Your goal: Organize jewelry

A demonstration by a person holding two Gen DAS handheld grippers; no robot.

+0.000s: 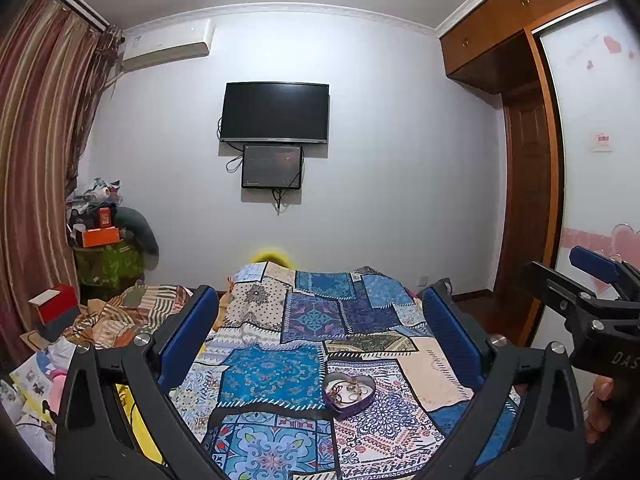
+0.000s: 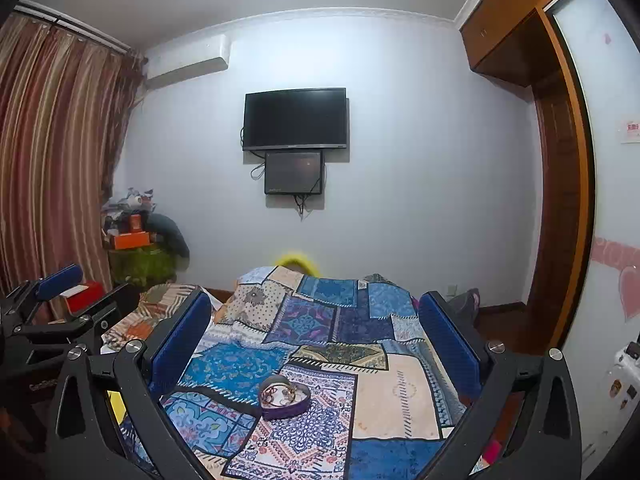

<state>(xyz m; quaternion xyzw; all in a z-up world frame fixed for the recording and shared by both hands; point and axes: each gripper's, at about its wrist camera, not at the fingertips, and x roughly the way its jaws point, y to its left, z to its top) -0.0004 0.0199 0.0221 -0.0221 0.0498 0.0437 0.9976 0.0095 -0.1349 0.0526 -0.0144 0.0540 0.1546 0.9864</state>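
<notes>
A purple heart-shaped box (image 1: 349,394) sits open on the patchwork bedspread (image 1: 280,368), with several gold-coloured jewelry pieces (image 1: 347,389) inside it. It also shows in the right wrist view (image 2: 285,397), with the jewelry (image 2: 278,392) inside. My left gripper (image 1: 320,296) is open and empty, held above and behind the box. My right gripper (image 2: 316,304) is open and empty, also raised above the box. In the left wrist view the right gripper (image 1: 592,280) appears at the right edge; in the right wrist view the left gripper (image 2: 60,292) appears at the left edge.
The bed reaches toward a white wall with a TV (image 1: 275,112). A folded striped blanket (image 1: 132,312) and a red box (image 1: 56,304) lie at the left, with papers (image 1: 32,380). Curtains (image 1: 36,160) hang left; a wooden wardrobe (image 1: 528,160) stands right.
</notes>
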